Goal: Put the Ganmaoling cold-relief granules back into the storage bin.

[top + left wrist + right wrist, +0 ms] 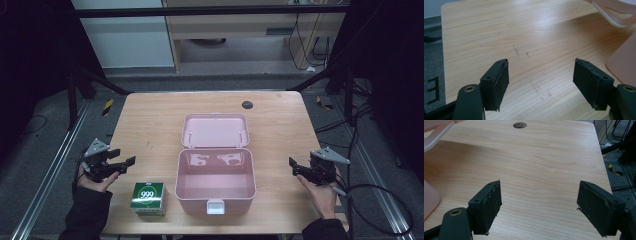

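A pink plastic box stands open at the table's middle, its lid laid back flat behind it and its inside bare. A green and white carton marked 999 sits to the box's left near the front edge. My left gripper hovers open at the table's left edge, just behind the carton. In the left gripper view its gripper has bare wood between the jaws and the pink box at the right. My right gripper is open at the table's right side, apart from the box; its own view shows nothing between the jaws.
The wooden table has a dark round cable hole at the back right. Black frame bars and cables run along the floor on both sides. Cabinets stand beyond the table's far edge.
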Demonstrator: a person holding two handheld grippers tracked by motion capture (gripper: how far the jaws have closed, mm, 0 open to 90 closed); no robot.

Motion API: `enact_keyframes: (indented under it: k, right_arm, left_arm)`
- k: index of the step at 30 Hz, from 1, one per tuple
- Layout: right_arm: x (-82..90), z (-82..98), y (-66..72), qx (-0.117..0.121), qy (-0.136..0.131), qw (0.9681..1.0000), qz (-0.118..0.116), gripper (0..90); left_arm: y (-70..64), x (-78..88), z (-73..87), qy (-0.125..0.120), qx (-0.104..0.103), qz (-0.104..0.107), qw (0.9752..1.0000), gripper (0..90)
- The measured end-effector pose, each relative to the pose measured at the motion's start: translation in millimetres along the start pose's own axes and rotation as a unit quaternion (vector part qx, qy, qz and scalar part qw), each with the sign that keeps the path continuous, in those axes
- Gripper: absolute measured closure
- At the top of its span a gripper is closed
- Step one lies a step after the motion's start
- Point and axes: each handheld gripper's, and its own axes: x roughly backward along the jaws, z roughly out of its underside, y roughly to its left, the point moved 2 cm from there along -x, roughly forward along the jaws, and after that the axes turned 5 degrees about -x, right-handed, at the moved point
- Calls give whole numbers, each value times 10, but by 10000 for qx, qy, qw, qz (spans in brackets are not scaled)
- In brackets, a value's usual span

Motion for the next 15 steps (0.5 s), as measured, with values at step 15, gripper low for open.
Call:
enact_keyframes:
  k: [15]
  right_arm:
    - [4,-7,41,163,16,9999,-7,169]
  left_arm:
    - [-14,273,-342,369,-1000,567,9927,201]
